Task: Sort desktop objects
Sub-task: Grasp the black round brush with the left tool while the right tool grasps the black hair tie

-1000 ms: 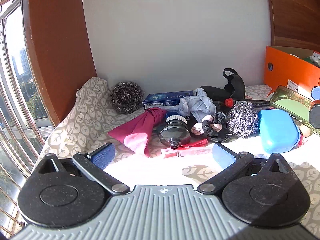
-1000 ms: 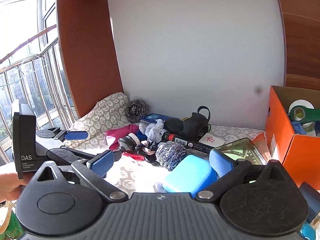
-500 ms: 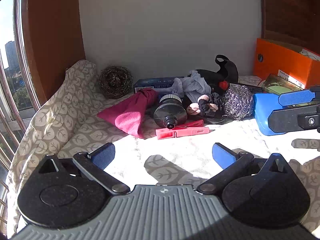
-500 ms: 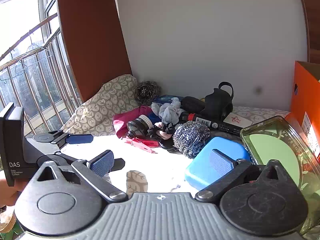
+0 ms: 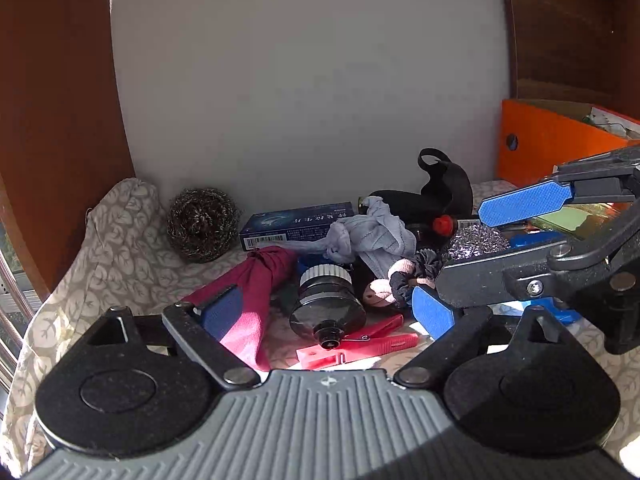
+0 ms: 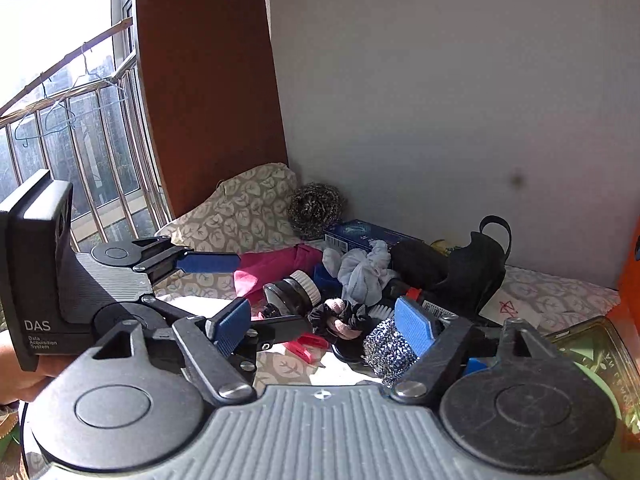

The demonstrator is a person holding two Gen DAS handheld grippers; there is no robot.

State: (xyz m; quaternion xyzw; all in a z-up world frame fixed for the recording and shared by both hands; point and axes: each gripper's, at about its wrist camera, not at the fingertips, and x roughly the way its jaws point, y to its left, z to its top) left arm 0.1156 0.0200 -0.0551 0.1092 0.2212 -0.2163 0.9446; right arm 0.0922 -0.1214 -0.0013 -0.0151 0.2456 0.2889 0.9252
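Note:
A pile lies on the leaf-print cloth [image 5: 120, 256]. It holds a black bottle with a white ribbed cap [image 5: 328, 304], a red clothespin [image 5: 360, 346], a magenta cloth [image 5: 256, 292], a pink-and-black scrunchie [image 5: 400, 284] and a silver scourer [image 5: 474, 242]. My left gripper [image 5: 326, 314] is closing, with the bottle and clothespin between its blue pads, untouched. My right gripper [image 6: 324, 326] is closing too, and the scrunchie [image 6: 344, 318] and silver scourer [image 6: 386, 346] lie ahead of it. It reaches in from the right in the left wrist view, right gripper [image 5: 464, 244] over the scourer.
A bronze scourer [image 5: 202, 230], a blue carton [image 5: 296, 226], a grey rag [image 5: 372, 236] and a black strapped item [image 5: 440, 188] sit by the white wall. An orange box [image 5: 560, 148] stands at right, beside a clear green-lidded container [image 6: 592, 356]. A railing [image 6: 100, 152] is at left.
Both grippers have moved in toward the pile, which now looms larger. The right gripper has swung left across the left wrist view. Both pairs of jaws have narrowed.

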